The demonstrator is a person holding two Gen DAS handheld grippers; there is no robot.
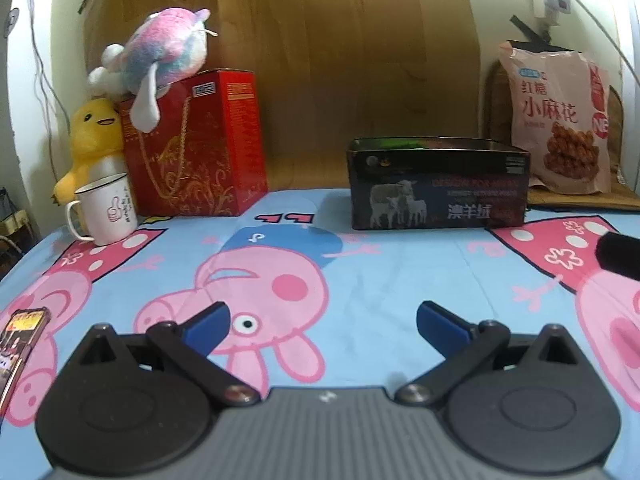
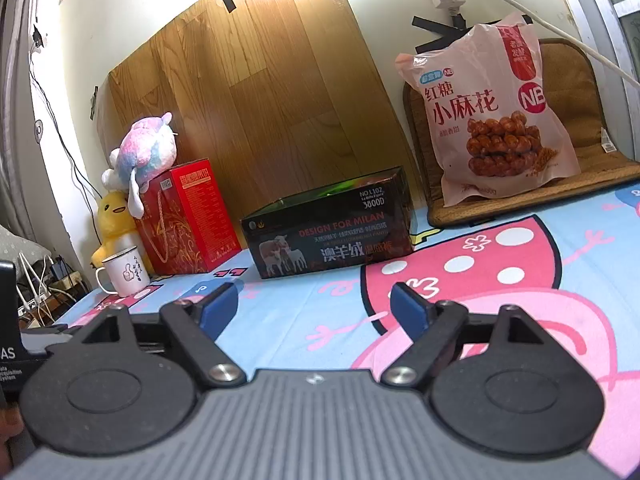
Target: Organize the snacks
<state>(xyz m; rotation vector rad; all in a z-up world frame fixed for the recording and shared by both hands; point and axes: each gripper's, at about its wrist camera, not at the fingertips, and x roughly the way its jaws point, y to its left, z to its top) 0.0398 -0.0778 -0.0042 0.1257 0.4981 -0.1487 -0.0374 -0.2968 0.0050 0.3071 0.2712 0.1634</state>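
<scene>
A pink snack bag (image 1: 560, 120) printed with fried dough twists stands upright at the back right, leaning on a brown cushion; it also shows in the right wrist view (image 2: 496, 112). A dark open-topped box (image 1: 438, 184) with sheep pictures sits on the cartoon-pig cloth left of the bag, and shows in the right wrist view (image 2: 332, 228). My left gripper (image 1: 322, 330) is open and empty, low over the cloth, well short of the box. My right gripper (image 2: 314, 310) is open and empty, also short of the box.
A red gift box (image 1: 200, 148) stands at the back left with a pastel plush (image 1: 160, 52) on top, a yellow plush duck (image 1: 94, 136) and a white mug (image 1: 106, 212) beside it. A phone (image 1: 22, 340) lies at the left edge. A wooden board (image 1: 320, 60) leans on the wall.
</scene>
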